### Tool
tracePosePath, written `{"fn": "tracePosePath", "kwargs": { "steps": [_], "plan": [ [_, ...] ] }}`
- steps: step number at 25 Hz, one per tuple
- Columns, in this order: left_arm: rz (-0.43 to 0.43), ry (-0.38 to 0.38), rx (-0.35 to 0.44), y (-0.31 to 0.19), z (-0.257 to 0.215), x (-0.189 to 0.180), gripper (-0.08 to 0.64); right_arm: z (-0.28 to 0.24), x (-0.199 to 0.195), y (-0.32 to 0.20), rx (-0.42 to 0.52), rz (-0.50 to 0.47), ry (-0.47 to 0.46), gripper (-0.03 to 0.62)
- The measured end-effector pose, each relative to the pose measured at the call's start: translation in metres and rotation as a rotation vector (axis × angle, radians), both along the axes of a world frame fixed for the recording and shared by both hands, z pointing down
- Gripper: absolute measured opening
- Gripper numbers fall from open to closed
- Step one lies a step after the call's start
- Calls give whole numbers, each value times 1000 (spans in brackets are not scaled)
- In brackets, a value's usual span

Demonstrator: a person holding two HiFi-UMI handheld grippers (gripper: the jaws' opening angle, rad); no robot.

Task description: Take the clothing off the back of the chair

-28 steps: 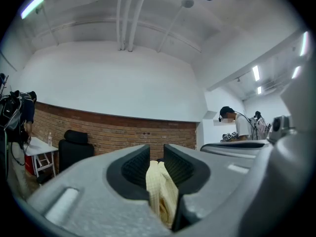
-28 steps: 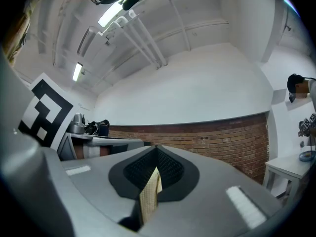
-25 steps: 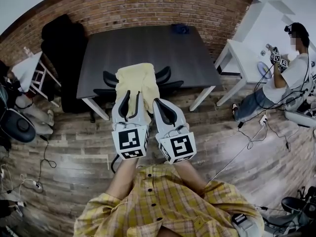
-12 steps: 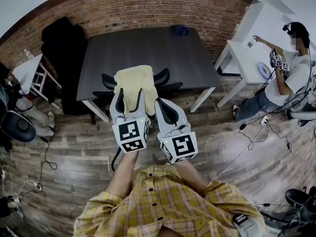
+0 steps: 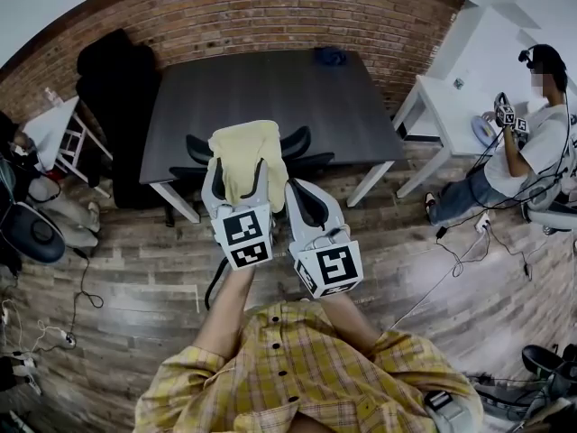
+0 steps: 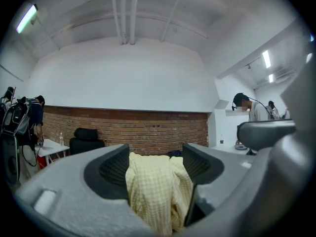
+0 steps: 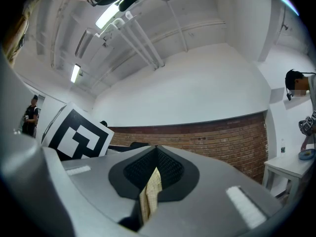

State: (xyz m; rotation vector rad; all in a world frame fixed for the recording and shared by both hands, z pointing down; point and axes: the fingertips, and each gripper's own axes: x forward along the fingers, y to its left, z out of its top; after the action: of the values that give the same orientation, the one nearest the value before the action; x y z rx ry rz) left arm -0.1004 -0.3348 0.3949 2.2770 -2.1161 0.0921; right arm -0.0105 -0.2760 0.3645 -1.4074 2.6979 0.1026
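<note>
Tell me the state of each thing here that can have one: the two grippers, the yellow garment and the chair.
left gripper: open; its jaws have just been opening, with the yellow garment loose between them.
right gripper: shut on a fold of the yellow garment.
yellow garment: bunched, hanging at the grippers; whether it touches the black chair cannot be told.
black chair: pushed in at the dark table.

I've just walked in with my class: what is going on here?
A person holds up a pale yellow garment with two hand-held tongs, by the black chairs at the dark table. The right tongs are shut on a fold of it. The left tongs have just been opening, with the cloth hanging between their wide-apart jaws. Whether it is clear of the chair back is hard to tell.
</note>
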Motion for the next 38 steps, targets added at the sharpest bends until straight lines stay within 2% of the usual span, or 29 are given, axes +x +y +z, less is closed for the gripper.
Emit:
{"fn": "tracePosePath", "kwargs": {
  "steps": [9,15,19,30,38],
  "plan": [
    [-36,-43,-14,-21,22,-3,357,-4,3,0,9,3,-1,3],
    [-37,-18,-59,-31,41,-4,357,-1,6,1,-1,5,-8,3],
    [-49,-11,-50,-32,46,-5,353,2,5,2,-7,2,-9,3],
    [-58,-11,-43,-32,42,-9,151,4,10,-1,-19,13,-17,3],
    [-59,-30,-42,-30,45,-6,120,8,9,3,-25,-3,-6,3]
  ]
}}
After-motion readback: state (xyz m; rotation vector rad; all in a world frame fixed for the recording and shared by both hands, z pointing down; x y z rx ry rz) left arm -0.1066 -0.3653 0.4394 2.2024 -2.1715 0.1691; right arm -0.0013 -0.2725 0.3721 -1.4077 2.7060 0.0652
